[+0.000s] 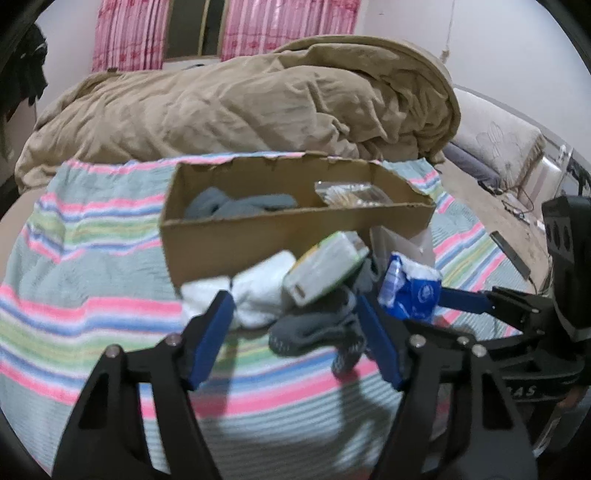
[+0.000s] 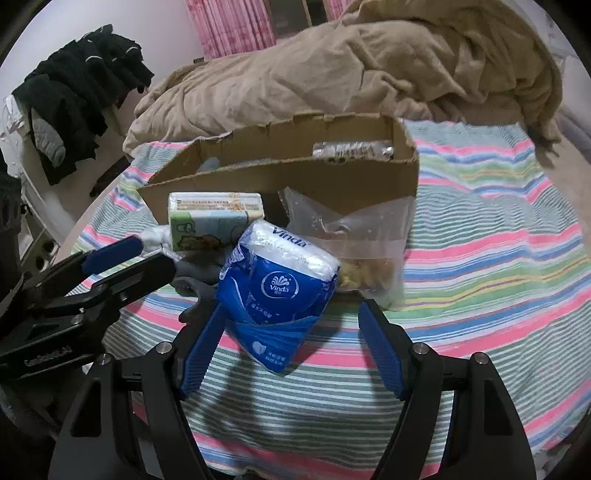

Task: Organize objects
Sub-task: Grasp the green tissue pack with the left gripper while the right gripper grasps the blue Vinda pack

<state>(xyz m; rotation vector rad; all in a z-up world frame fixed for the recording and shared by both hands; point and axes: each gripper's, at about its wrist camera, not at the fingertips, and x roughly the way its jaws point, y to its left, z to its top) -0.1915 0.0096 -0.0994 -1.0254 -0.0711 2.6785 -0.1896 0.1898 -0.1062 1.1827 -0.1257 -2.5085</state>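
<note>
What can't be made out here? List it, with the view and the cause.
- Cardboard box floor: right wrist view, hidden by its near wall.
- Grey sock: left wrist view, blurred; its right end is behind the left gripper finger.
- Clear bag contents: right wrist view, plastic glare; only yellowish bits show.
- Green tissue pack print: too small to read.
- Vinda tissue pack lower text: too small.

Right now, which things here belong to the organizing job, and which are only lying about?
For the job: cardboard box, blue Vinda tissue pack, green tissue pack, white socks, grey socks, clear plastic bag. Both the left gripper and the right gripper are open.

Lying about: tan duvet, black clothes, pink curtains.
</note>
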